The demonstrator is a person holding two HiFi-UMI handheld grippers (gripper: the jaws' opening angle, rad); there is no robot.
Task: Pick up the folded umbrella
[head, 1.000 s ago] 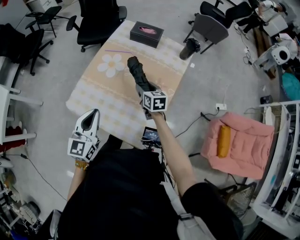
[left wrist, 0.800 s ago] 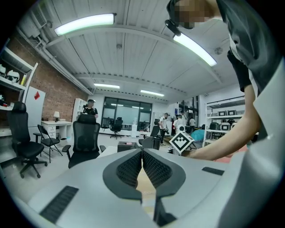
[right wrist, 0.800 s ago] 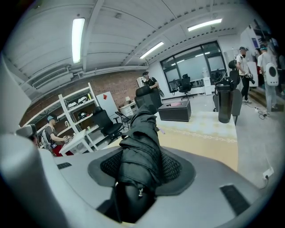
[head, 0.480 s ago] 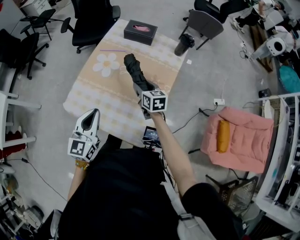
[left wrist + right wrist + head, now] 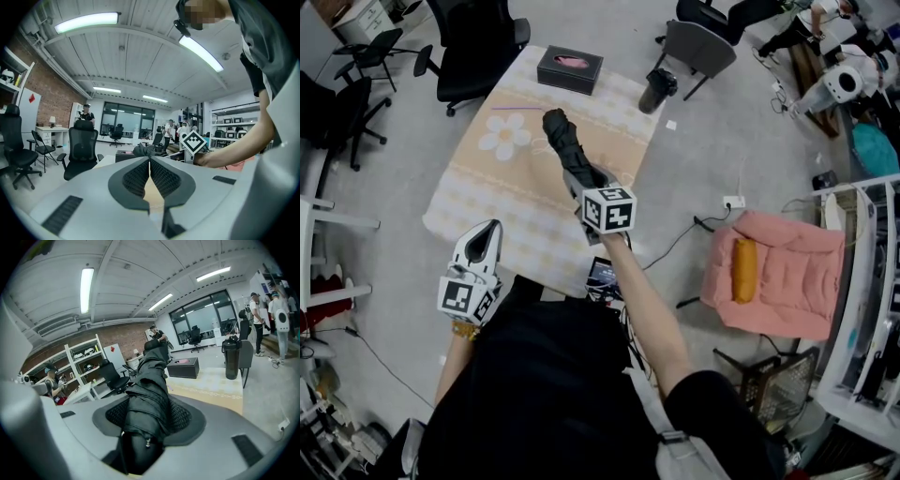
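Across the middle of the head view spreads the table [image 5: 450, 220], draped in a pale checked cloth [image 5: 502, 178] with a daisy print; it is the surface the umbrella is to be taken from. Off to the right sits a pink armchair [image 5: 783, 281], well apart and no part of the job. Over the cloth the folded umbrella [image 5: 564, 145], black and bundled tight, slants away from the person, its near end caught in the right gripper [image 5: 586, 183]. That gripper's view shows the jaws standing fairly wide, the bundle filling the gap and the ribbed pads [image 5: 180, 416] pressed to its sides. The hold is near one end, so most of the length sticks out ahead. The umbrella looks raised off the cloth, so the pick-up is, by my reading, as good as done. The left gripper [image 5: 481, 239] hangs low by the person's waist, jaws closed together on nothing, apparently held out of the way. A dark tissue box [image 5: 570, 70] rests at the table's far edge, and a black tumbler [image 5: 654, 91] stands at the far right corner.
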